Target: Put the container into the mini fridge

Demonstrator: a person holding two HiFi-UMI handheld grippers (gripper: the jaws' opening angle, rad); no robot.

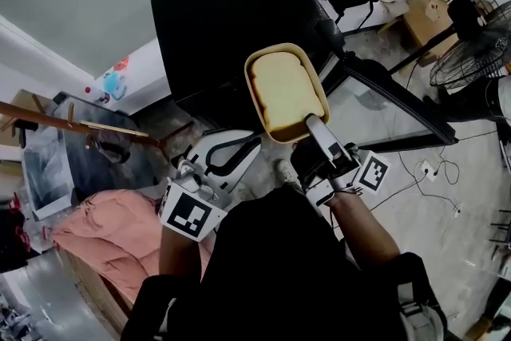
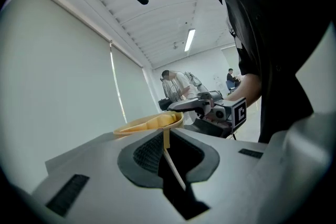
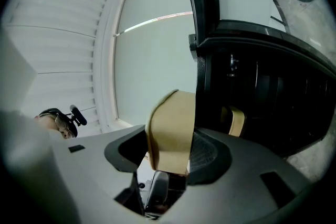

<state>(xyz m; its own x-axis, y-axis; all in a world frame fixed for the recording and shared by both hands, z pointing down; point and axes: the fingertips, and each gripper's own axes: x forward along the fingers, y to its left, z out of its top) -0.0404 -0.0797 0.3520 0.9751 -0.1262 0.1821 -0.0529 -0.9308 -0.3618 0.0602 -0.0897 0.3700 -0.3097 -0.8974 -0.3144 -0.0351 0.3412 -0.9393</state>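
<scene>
at mini fridge [image 1: 231,28]: r gripper [image 1: 313,122] grips container [image 1: 285,92]; l gripper [image 2: 167,136] shut.

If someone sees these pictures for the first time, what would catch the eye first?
The yellow container with its pale filling stands out at the centre of the head view, held in the air by its near edge in the right gripper. Just behind it stands the black mini fridge, a large dark block.
</scene>
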